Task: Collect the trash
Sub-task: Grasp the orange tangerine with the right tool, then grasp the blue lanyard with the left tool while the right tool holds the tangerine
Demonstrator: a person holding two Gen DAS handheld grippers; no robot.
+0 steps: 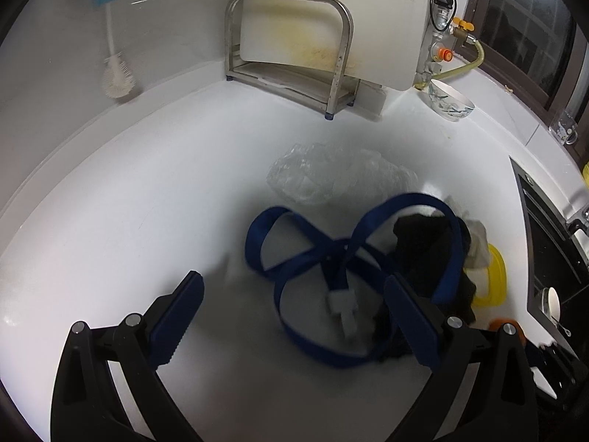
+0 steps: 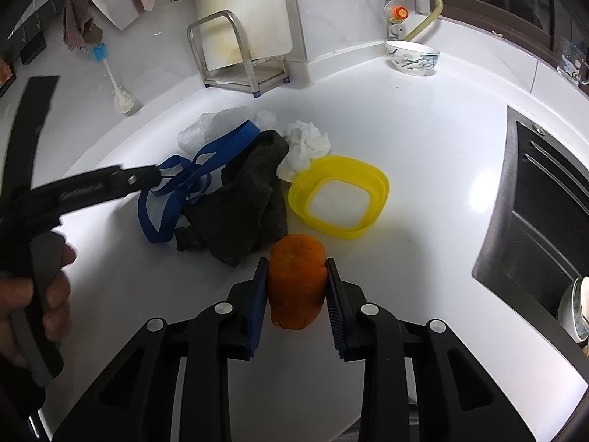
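On the far left, a bottle brush (image 2: 119, 84) leans against the white wall, and a metal rack (image 2: 235, 57) holding a stained cutting board (image 2: 246, 7) stands at the back of the white countertop (image 2: 423, 140). The left gripper (image 1: 294, 326) hovers over a tangled blue strap (image 1: 313, 254), its jaws spread wide with nothing between them; in the right wrist view its tip (image 2: 147, 176) reaches in at the strap's (image 2: 184, 180) left side. Just beyond the strap lies a crumpled clear plastic bag (image 1: 320, 176). To the right of the strap a dark cloth (image 2: 243, 206) is heaped, with a crumpled white tissue (image 2: 305, 143) at its far right edge. Next comes a yellow plastic container (image 2: 340, 197), touching the tissue. Nearer than these, the right gripper (image 2: 296, 294) is closed on an orange peel (image 2: 296, 280), pads pressing both sides. A patterned bowl (image 2: 412, 57) sits far back, and a steel sink (image 2: 541, 206) lies at the right.
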